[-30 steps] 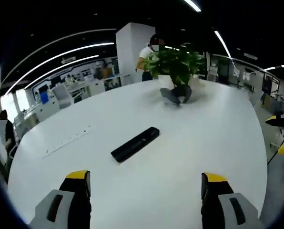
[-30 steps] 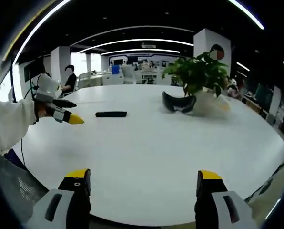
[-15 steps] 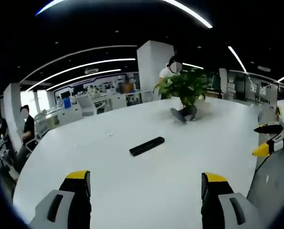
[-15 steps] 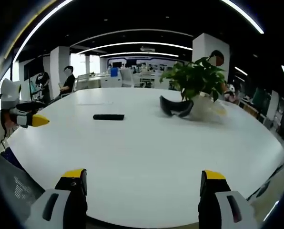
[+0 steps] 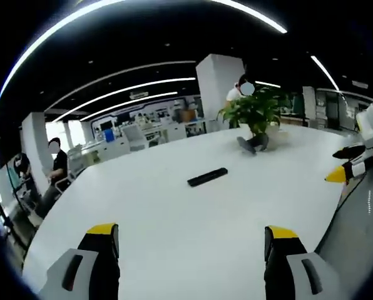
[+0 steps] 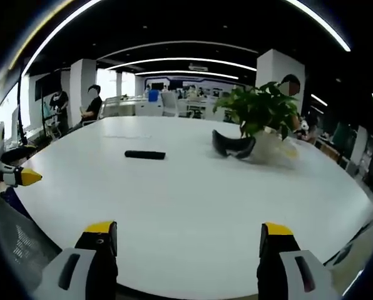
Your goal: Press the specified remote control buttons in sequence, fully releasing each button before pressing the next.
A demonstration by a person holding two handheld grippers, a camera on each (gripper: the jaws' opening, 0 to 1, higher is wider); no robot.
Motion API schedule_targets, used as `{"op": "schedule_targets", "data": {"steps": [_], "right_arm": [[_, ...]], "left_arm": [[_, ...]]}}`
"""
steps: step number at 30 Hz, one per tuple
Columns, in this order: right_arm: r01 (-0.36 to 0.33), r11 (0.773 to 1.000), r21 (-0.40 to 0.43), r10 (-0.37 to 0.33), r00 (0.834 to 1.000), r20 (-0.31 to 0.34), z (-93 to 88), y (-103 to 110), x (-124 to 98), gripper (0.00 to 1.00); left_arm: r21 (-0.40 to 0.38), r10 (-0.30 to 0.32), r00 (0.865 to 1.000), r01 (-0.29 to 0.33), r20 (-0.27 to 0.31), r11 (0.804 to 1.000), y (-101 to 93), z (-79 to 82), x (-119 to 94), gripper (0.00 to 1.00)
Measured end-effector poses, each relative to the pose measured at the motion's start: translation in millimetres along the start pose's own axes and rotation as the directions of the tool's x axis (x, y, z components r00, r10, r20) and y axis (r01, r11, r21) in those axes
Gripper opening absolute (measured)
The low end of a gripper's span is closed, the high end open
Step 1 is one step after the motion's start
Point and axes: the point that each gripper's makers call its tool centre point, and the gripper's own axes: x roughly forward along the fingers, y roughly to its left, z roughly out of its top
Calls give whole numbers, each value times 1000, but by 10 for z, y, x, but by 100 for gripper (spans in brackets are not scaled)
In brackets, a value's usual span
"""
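missing the small buttons looks like the main risk here, since the remote control (image 5: 207, 177) lies well out on the white table (image 5: 174, 225), far from both tools, and a long reach over a slick top could shove the slim black remote sideways rather than press a key. swinging a tool wide could also carry the remote out of its camera's sight. the left gripper (image 5: 191, 232) has its yellow-tipped jaws spread wide with nothing between them, touching nothing. the right gripper (image 6: 186, 229) is spread just as wide and also empty, hanging near the table's edge. in the right gripper view the remote (image 6: 144, 154) rests flat, well apart from the potted plant (image 6: 261, 112) and the dark headset (image 6: 233, 145) beside it.
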Motion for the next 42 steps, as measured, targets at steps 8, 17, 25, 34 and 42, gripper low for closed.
{"op": "schedule_targets", "data": {"steps": [8, 17, 25, 34, 42], "right_arm": [[-14, 999, -38, 14, 1000, -1, 13, 77, -1, 94], [-2, 1000, -28, 1, 999, -34, -46, 39, 10, 94], [0, 1000, -26, -1, 1000, -29, -38, 44, 9, 94], [-14, 1000, -11, 14, 1000, -19, -26, 57, 9, 91], [-26, 1000, -2, 26, 1000, -5, -5, 78, 3, 88]], "left_arm": [[-2, 53, 999, -53, 13, 999, 114, -37, 7, 100], [2, 87, 995, -87, 42, 996, 180, 5, -15, 100], [21, 83, 996, -84, 27, 996, 180, -30, 15, 100], [41, 95, 995, -95, -10, 995, 206, -102, 23, 100], [95, 82, 996, -79, -34, 992, 155, -140, 39, 100]]}}
